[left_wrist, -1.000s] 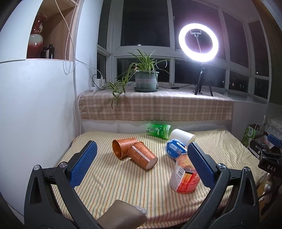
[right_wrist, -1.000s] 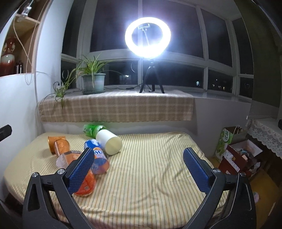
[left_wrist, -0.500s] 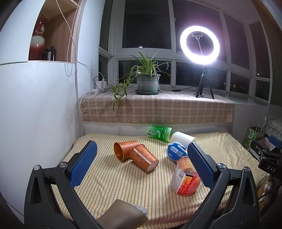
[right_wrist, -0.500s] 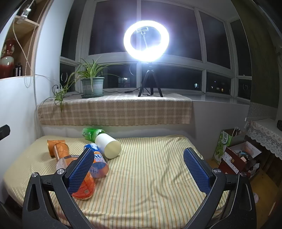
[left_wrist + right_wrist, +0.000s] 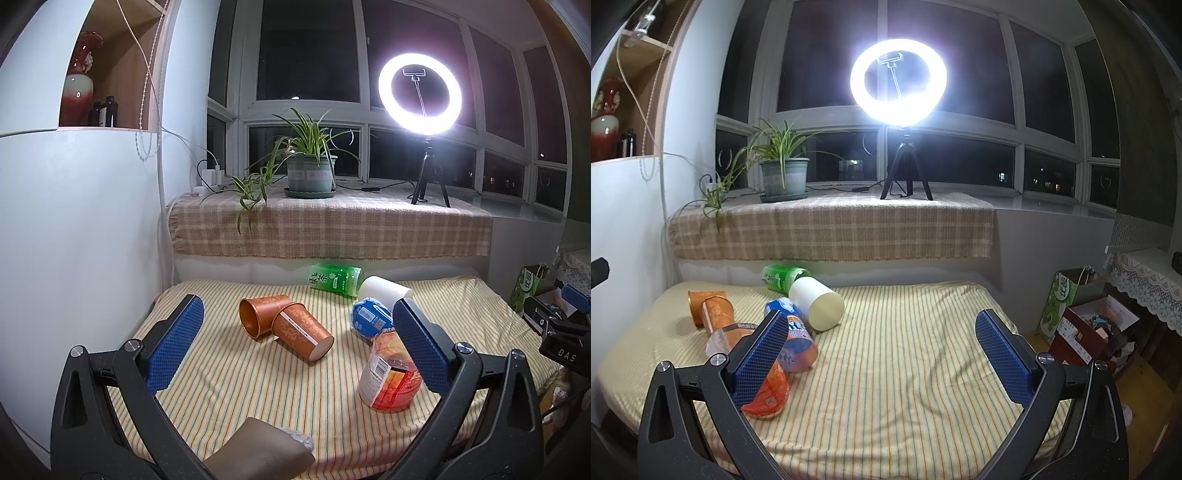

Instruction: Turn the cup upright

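Several cups lie on their sides on the striped cloth (image 5: 258, 384): two copper-brown cups (image 5: 301, 330), (image 5: 258, 315), a white cup (image 5: 384, 290), a blue cup (image 5: 369, 321), a green cup (image 5: 334, 278) and an orange-red cup (image 5: 388, 376). My left gripper (image 5: 295, 345) is open and empty, held back from the cups near the front edge. My right gripper (image 5: 882, 349) is open and empty, to the right of the cups; the white cup (image 5: 816, 302) and blue-orange cup (image 5: 792, 339) lie by its left finger.
A white wall (image 5: 74, 240) borders the left side. A checked-cloth sill (image 5: 332, 225) behind holds a potted plant (image 5: 310, 173) and a ring light (image 5: 419, 92). Boxes and bags (image 5: 1086, 317) stand on the floor to the right. A brown object (image 5: 258, 450) sits at the front edge.
Both grippers have drawn back and tilted up a little, so the cups sit slightly lower in the views. Nothing on the cloth has moved.
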A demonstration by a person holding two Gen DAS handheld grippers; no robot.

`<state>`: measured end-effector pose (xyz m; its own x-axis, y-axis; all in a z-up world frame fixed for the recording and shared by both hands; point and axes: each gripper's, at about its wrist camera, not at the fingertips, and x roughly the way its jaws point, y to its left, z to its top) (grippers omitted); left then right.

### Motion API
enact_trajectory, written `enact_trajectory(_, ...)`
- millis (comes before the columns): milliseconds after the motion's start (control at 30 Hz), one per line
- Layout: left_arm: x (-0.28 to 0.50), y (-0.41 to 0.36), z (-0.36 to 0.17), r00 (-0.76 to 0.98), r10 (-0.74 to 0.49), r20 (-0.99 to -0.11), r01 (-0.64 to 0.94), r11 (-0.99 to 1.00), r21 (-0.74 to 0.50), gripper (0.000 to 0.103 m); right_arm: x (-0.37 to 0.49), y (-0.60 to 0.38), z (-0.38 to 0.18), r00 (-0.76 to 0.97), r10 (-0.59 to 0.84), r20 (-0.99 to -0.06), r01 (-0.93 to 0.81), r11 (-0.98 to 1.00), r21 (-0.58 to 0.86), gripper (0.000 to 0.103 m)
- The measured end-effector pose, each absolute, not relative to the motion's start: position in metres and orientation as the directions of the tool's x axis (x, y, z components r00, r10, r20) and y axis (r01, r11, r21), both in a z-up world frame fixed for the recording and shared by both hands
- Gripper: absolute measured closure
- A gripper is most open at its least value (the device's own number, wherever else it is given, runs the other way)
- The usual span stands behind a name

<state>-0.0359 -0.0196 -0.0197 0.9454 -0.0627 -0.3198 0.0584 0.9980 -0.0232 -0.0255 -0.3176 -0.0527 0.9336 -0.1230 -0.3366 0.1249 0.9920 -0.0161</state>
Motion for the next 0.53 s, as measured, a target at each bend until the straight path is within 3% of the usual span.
enact_trajectory(533,-0.0327,-0.0167,-0.0245,0.95,-0.048,-0.309,0.047,0.999,-0.011,0.0,-0.0174,-0.3179,-0.0589,0.923,-0.113,-0.367,0.114,0.993,-0.019,0.002)
